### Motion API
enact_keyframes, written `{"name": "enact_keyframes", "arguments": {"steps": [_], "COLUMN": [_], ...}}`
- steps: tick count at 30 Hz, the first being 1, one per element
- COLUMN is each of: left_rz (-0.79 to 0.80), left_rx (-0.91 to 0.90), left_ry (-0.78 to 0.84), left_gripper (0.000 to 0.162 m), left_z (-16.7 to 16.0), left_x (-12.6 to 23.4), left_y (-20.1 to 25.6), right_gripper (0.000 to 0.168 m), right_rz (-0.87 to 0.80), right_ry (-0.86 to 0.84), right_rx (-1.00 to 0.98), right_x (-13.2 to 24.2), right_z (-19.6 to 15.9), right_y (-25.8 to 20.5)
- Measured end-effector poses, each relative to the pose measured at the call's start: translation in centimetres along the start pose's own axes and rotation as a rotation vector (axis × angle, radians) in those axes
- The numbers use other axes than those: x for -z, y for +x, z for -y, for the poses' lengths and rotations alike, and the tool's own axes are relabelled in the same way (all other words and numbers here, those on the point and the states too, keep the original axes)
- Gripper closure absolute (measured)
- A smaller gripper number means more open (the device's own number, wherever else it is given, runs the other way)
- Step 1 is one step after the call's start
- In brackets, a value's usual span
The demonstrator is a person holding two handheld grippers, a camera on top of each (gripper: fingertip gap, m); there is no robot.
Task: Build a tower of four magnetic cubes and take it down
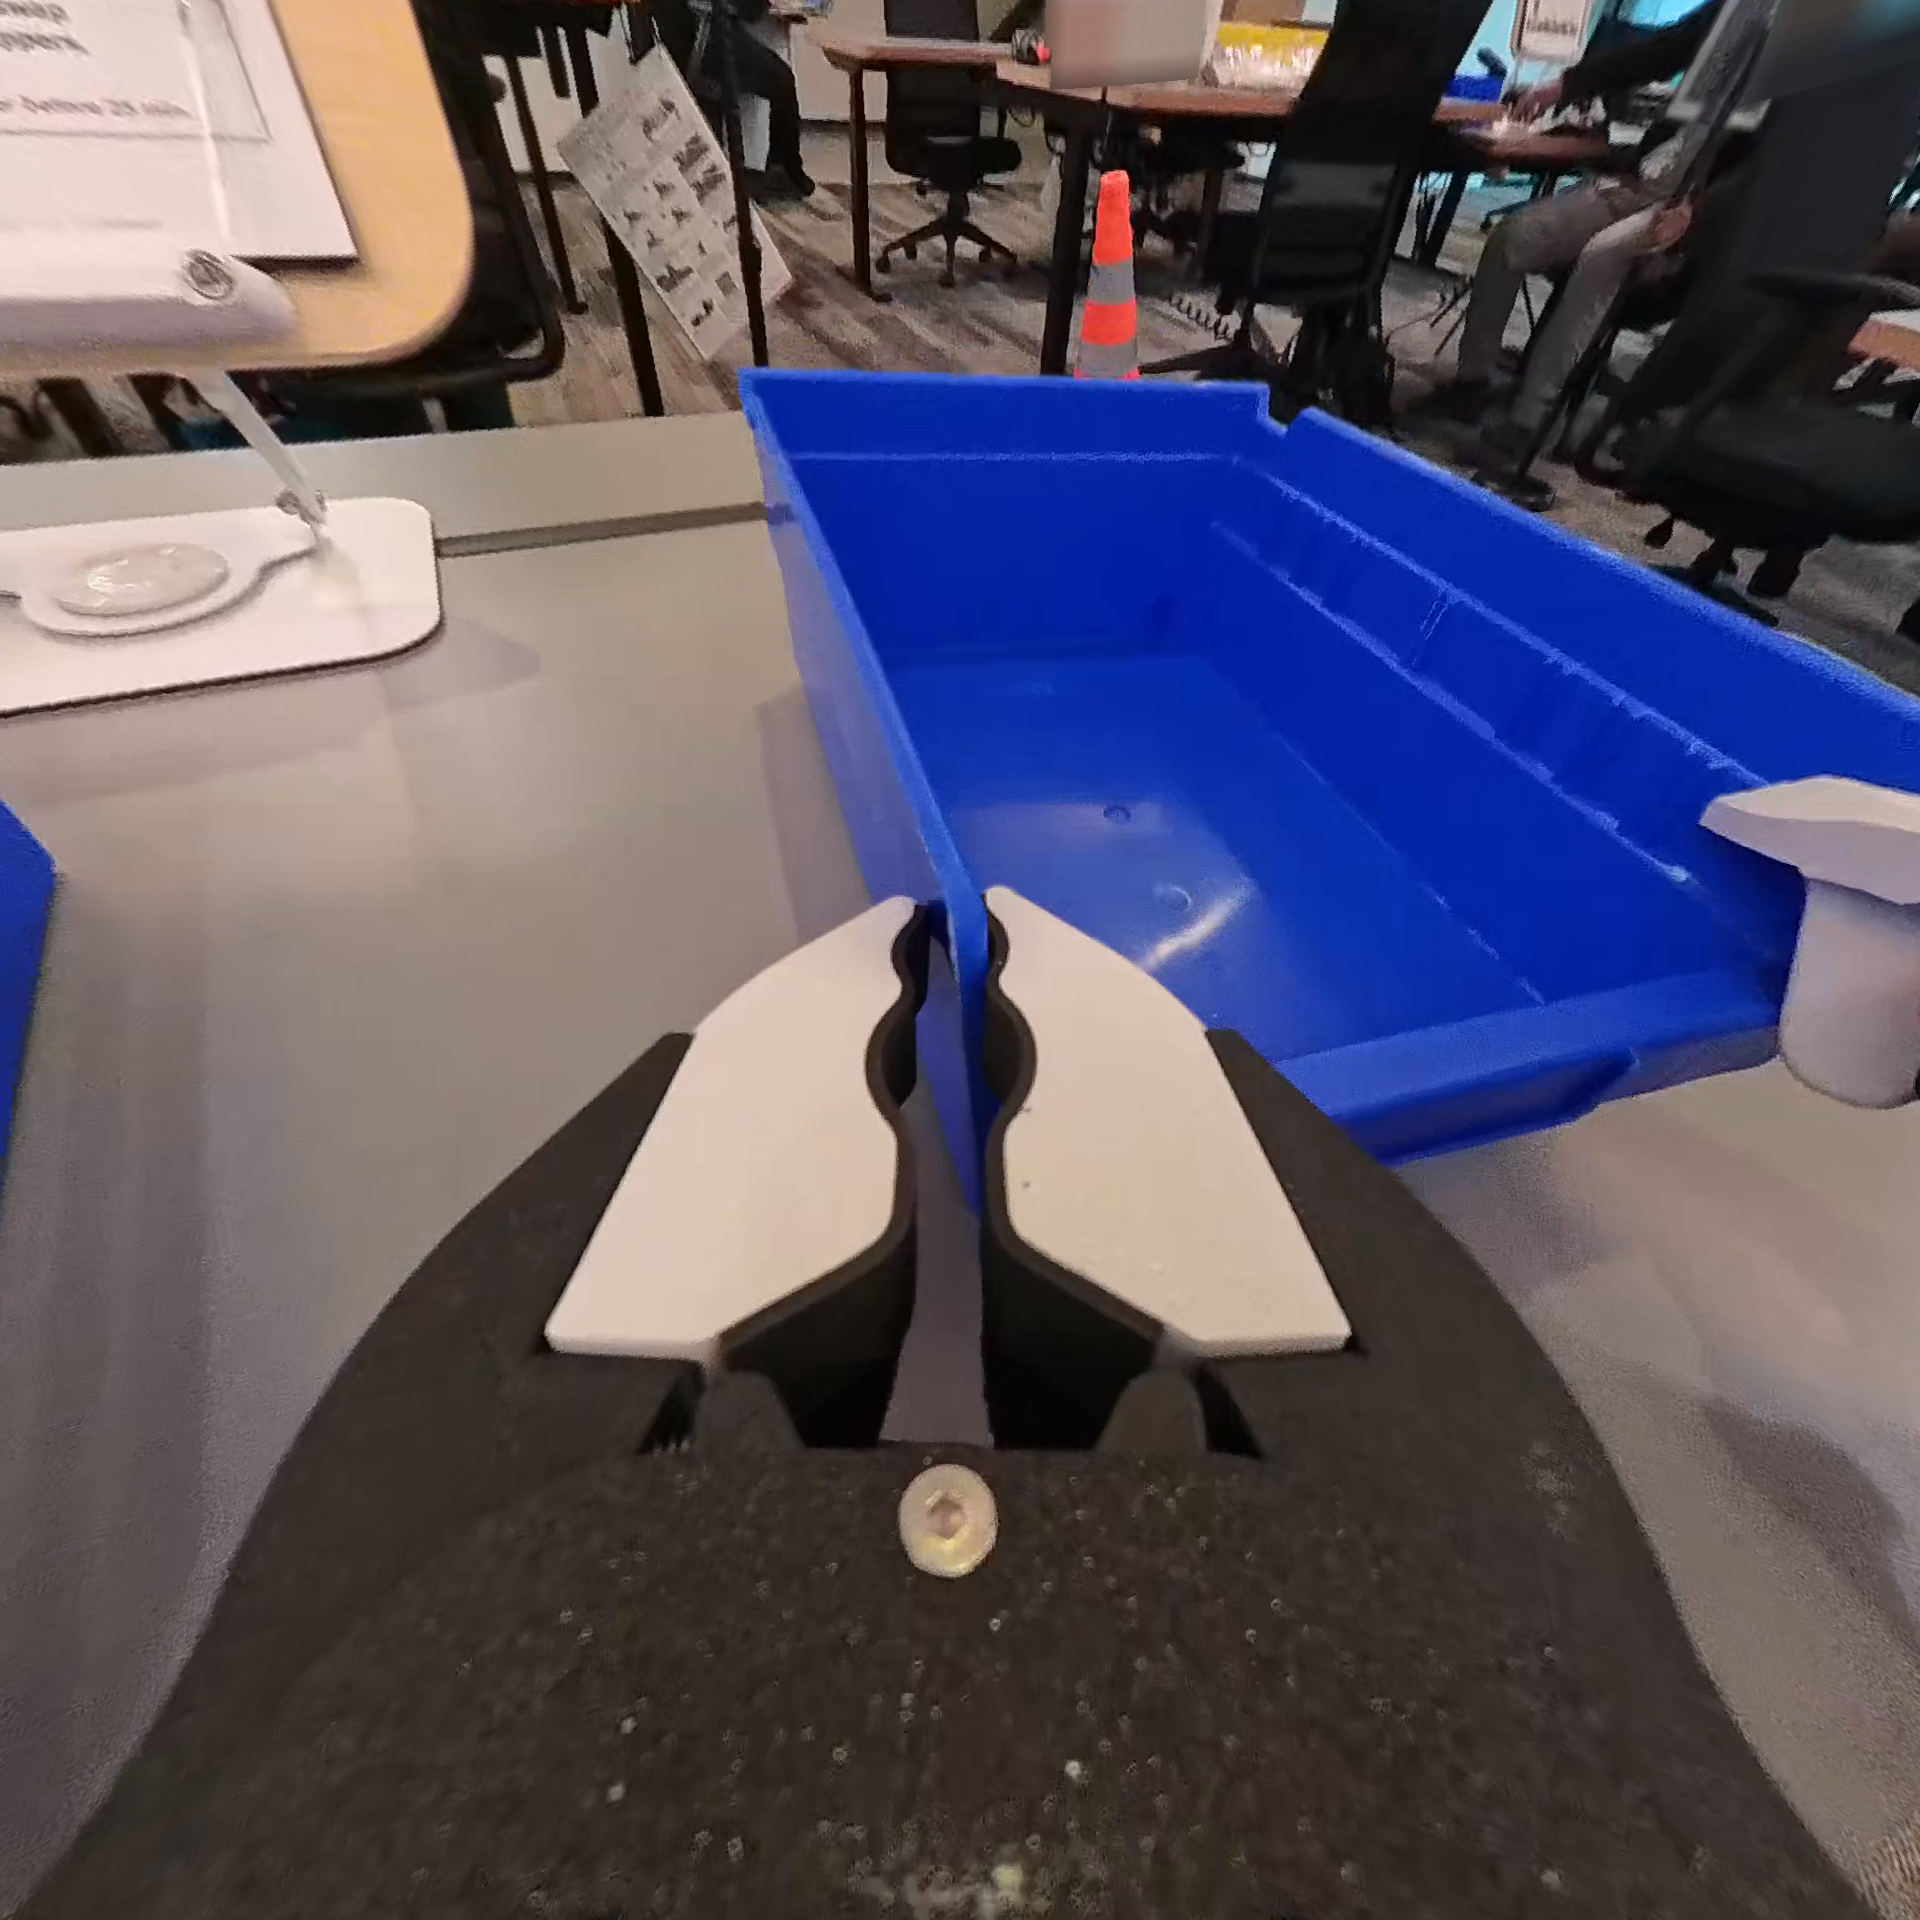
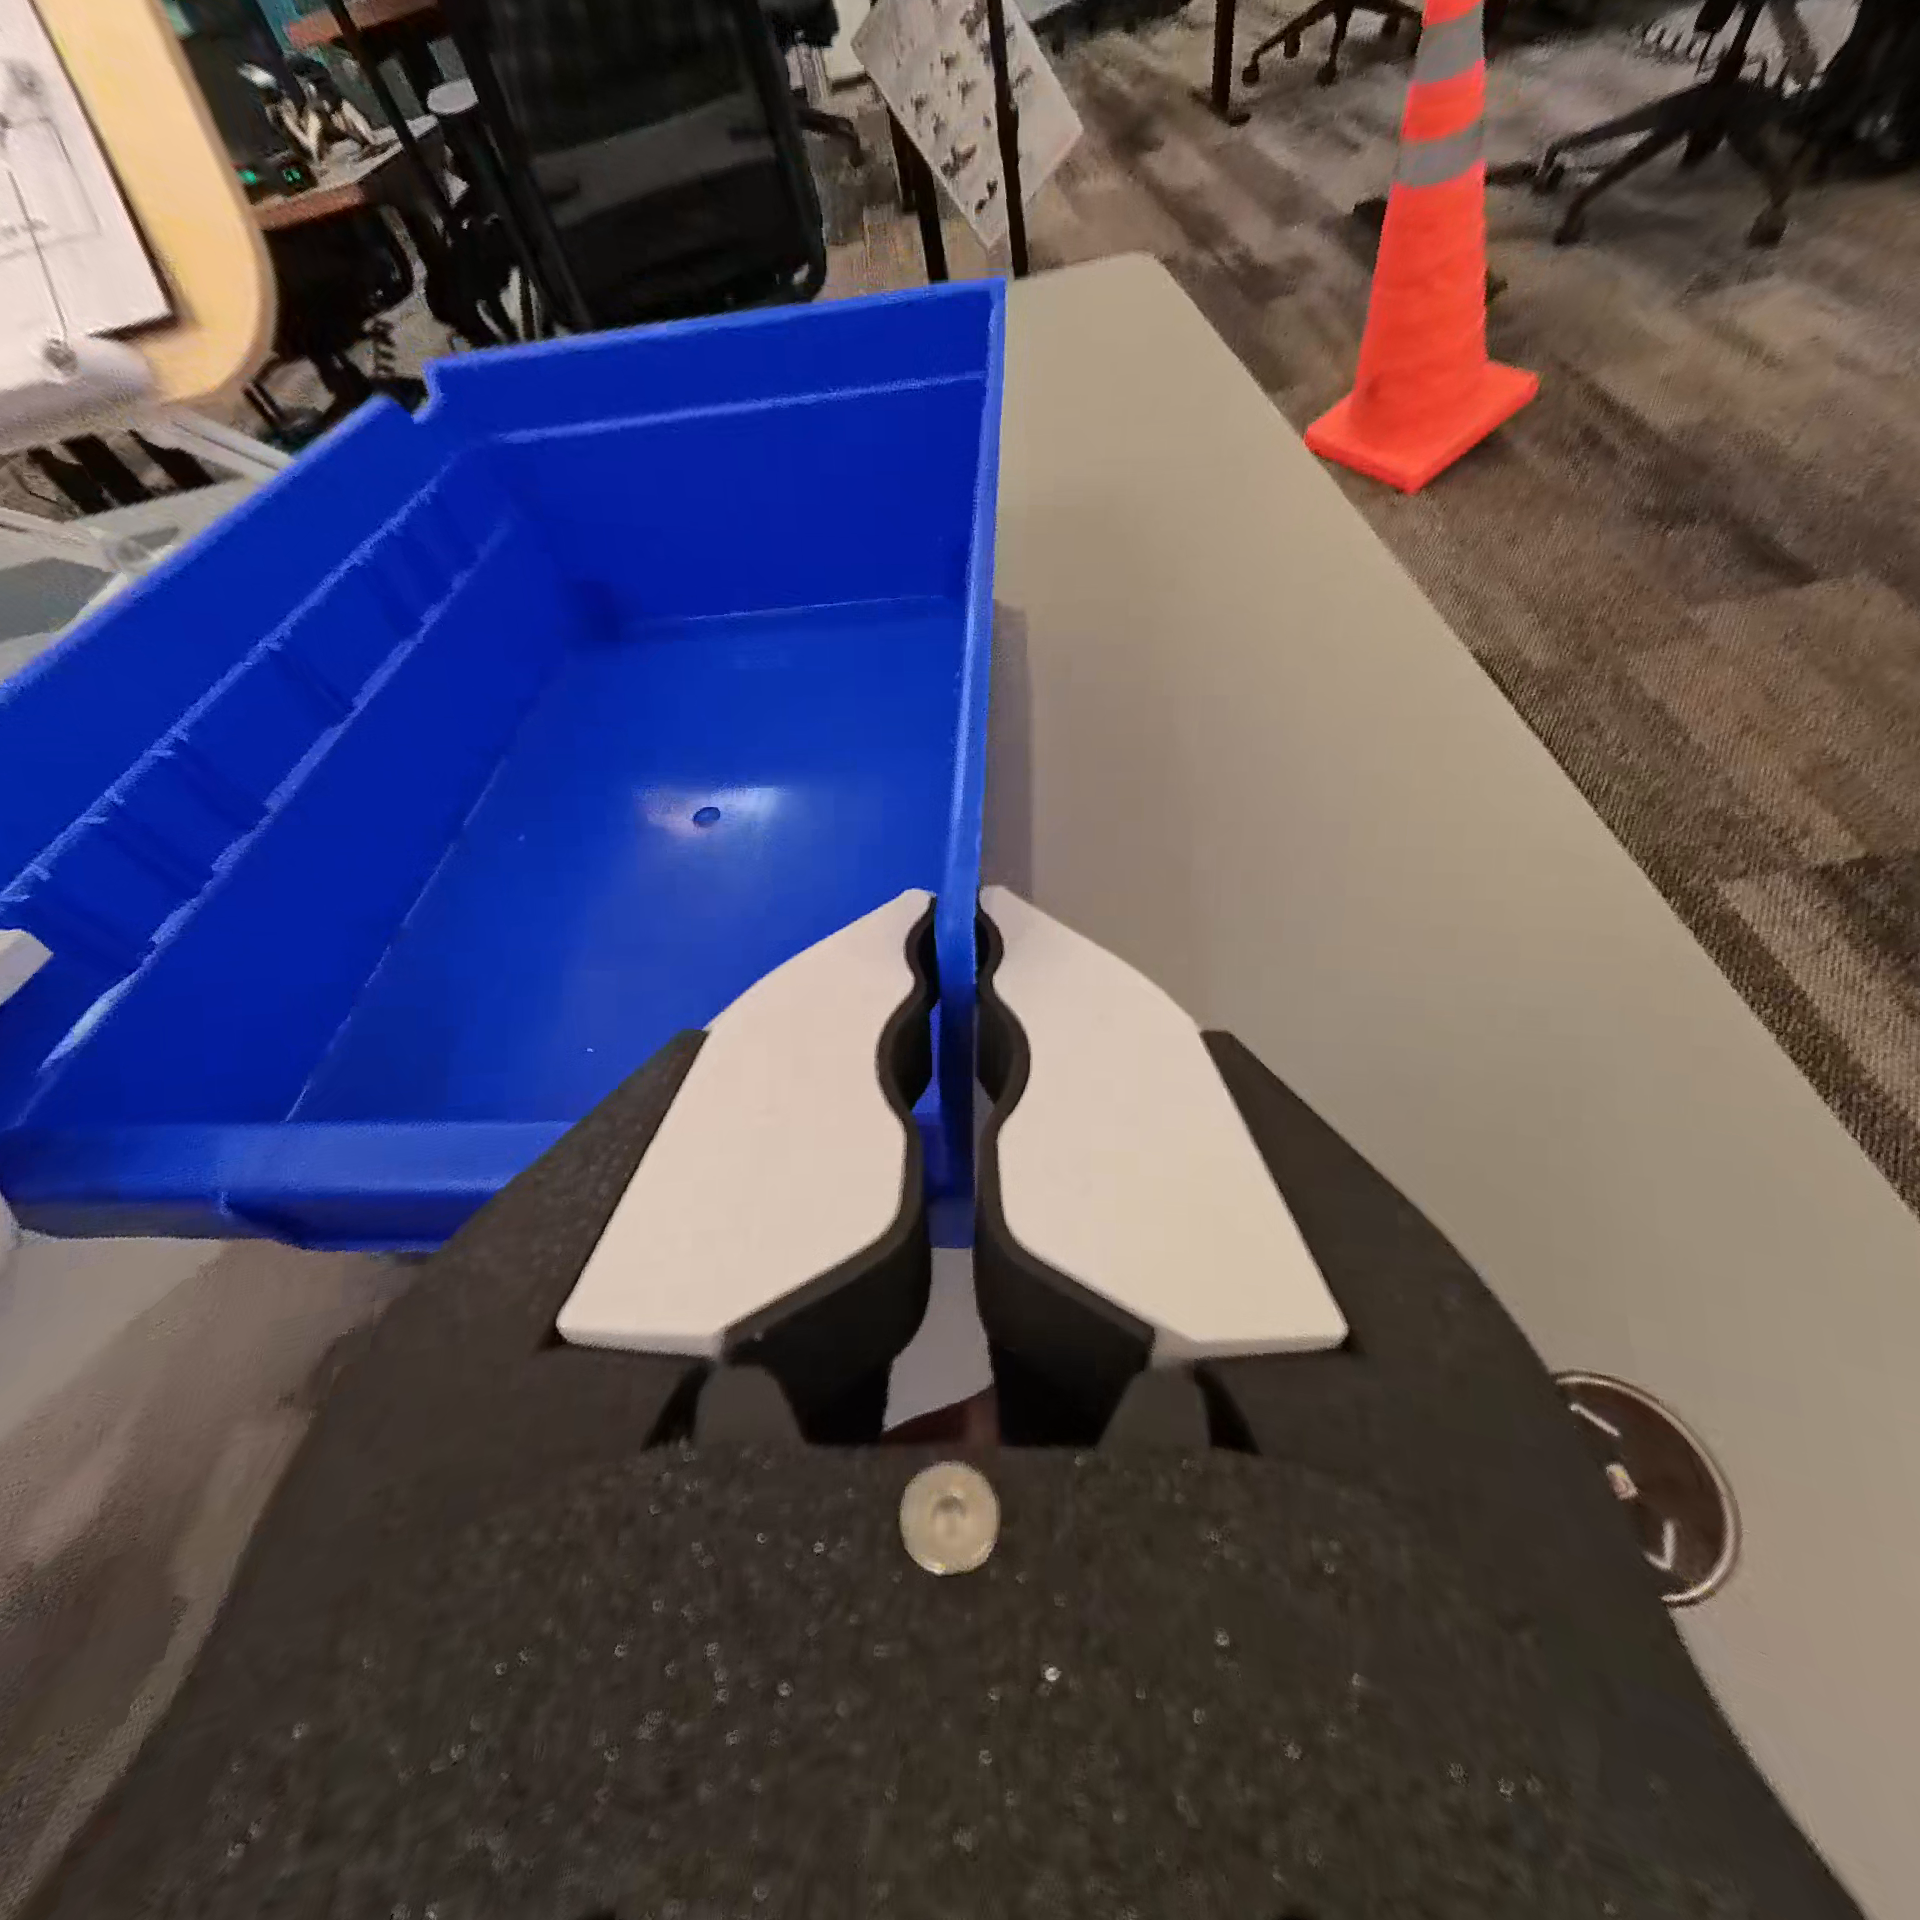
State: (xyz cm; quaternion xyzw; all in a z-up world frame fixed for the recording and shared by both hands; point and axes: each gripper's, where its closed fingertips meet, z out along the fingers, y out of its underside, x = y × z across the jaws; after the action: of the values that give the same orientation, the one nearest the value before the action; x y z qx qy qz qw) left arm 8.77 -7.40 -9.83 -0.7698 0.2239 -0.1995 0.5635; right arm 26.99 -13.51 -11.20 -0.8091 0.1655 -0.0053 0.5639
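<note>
An empty blue plastic bin point(image 1: 1351, 727) sits on the grey table. My left gripper point(image 1: 958, 914) is shut on the bin's left side wall near its front corner. My right gripper point(image 2: 958, 914) is shut on the bin's right side wall point(image 2: 971, 675) near the front. The right gripper's grey fingers point(image 1: 1849, 914) show at the bin's right wall in the left wrist view. No magnetic cubes are in view in either frame. The bin's floor point(image 2: 623, 883) is bare.
A white stand base point(image 1: 208, 592) sits at the table's back left, with a board of papers point(image 1: 208, 156) above it. Another blue object point(image 1: 21, 935) is at the left edge. An orange cone point(image 2: 1434, 270) stands on the carpet beyond the table's right edge. A round grommet point(image 2: 1652, 1486) is near right.
</note>
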Motion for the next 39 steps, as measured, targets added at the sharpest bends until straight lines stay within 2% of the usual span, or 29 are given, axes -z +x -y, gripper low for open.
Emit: {"name": "enact_keyframes", "arguments": {"steps": [8,10,17,18,19,21,22,26,28,30,34,37,39], "left_rz": [-0.087,-0.127,-0.174,-0.190,-0.213,-0.254,-0.269,-0.365,-0.399,-0.367,-0.108,0.125,0.205], "left_rx": [-0.015,0.014,0.027,0.043,0.063,0.102,0.112,0.061,-0.004,-0.074,-0.112,-0.068,0.011], "left_ry": [-0.079,-0.083,-0.099,-0.109,-0.120,-0.142,-0.143,-0.092,-0.075,-0.046,0.063,0.108,0.084], "left_gripper": [0.150,0.147,0.144,0.143,0.143,0.132,0.125,0.120,0.118,0.118,0.119,0.118,0.115], "left_z": [-2.1,-2.1,-2.2,-2.3,-2.3,-2.1,-1.8,0.7,1.6,2.6,4.9,4.2,2.2], "left_x": [-1.3,-1.2,-1.1,-1.0,-0.9,-0.2,0.5,5.8,9.4,13.0,18.6,21.1,21.8], "left_y": [1.6,2.1,2.6,2.7,2.7,2.4,2.0,-0.1,-2.0,-5.5,-16.8,-25.8,-30.0], "right_gripper": [0.165,0.165,0.165,0.163,0.154,0.134,0.130,0.130,0.130,0.131,0.130,0.129,0.129], "right_rz": [0.012,0.058,0.066,0.057,0.037,0.004,-0.015,-0.035,0.006,0.047,0.153,0.250,0.351], "right_ry": [-0.004,-0.004,0.005,0.002,-0.004,-0.004,0.005,0.123,0.197,0.257,0.320,0.321,0.268], "right_rx": [0.063,0.060,0.048,0.049,0.053,0.061,0.066,0.023,-0.004,0.009,0.095,0.132,0.128], "right_x": [-1.7,-2.2,-2.5,-2.5,-2.5,-2.1,-1.7,1.7,3.4,4.8,6.0,6.0,5.6], "right_z": [-0.1,0.0,0.2,0.2,0.1,0.2,0.5,3.5,5.4,7.2,8.9,7.5,4.5], "right_y": [1.9,2.1,2.5,2.5,2.8,3.2,3.5,3.4,1.7,-0.9,-9.5,-18.4,-25.0]}}
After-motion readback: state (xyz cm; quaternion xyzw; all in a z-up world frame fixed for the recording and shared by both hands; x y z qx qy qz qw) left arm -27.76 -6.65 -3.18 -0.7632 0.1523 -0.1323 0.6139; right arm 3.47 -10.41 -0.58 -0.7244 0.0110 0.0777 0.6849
